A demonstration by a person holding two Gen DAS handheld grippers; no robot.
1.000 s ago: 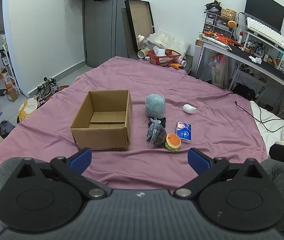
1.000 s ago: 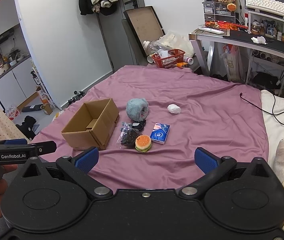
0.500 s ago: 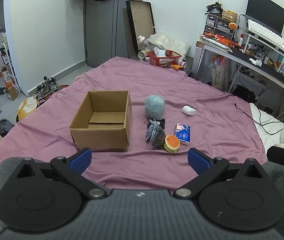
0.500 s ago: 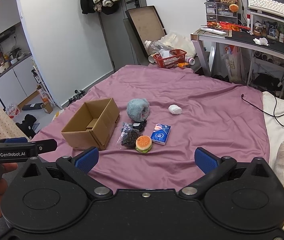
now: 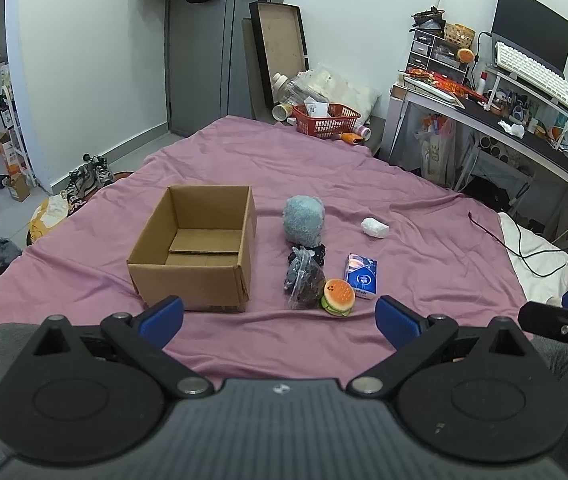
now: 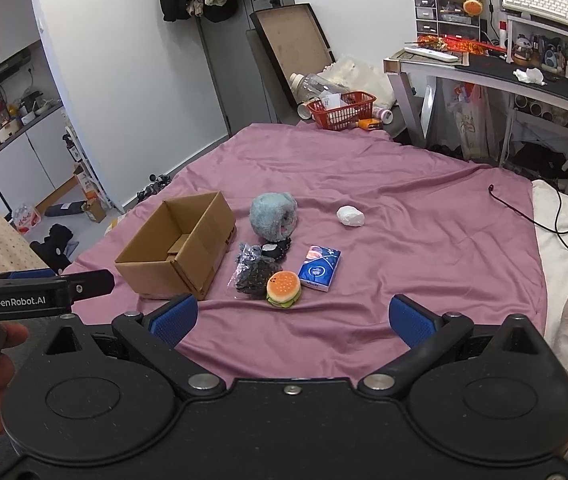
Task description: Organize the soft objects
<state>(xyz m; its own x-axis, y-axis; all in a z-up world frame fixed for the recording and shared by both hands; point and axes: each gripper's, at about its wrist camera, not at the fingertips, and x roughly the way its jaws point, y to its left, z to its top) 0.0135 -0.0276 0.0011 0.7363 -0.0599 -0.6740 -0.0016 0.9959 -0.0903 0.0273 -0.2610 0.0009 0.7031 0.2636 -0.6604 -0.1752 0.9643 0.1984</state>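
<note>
- The soft things lie in a small bunch on the purple bed sheet point(image 5: 363, 184), out in front of both claws and not touching them.
- The burger toy point(image 5: 339, 297) is the closest one to the left claw point(image 5: 280, 320), just past the gap between its blue tips.
- A clear bag of dark bits point(image 5: 303, 280) touches the burger toy on its left side.
- A fluffy blue-grey toy point(image 5: 303, 221) sits farther off, behind the bag.
- A blue tissue pack point(image 5: 360, 276) lies just right of the burger, and a small white lump point(image 5: 375, 227) is farther back on the right.
- The open cardboard box point(image 5: 196, 252) stands ahead on the left side, with only a flat cardboard flap on its floor.
- The left claw is spread wide and holds nothing.
- The right claw point(image 6: 291, 318) is spread wide too, with nothing in it.
</note>
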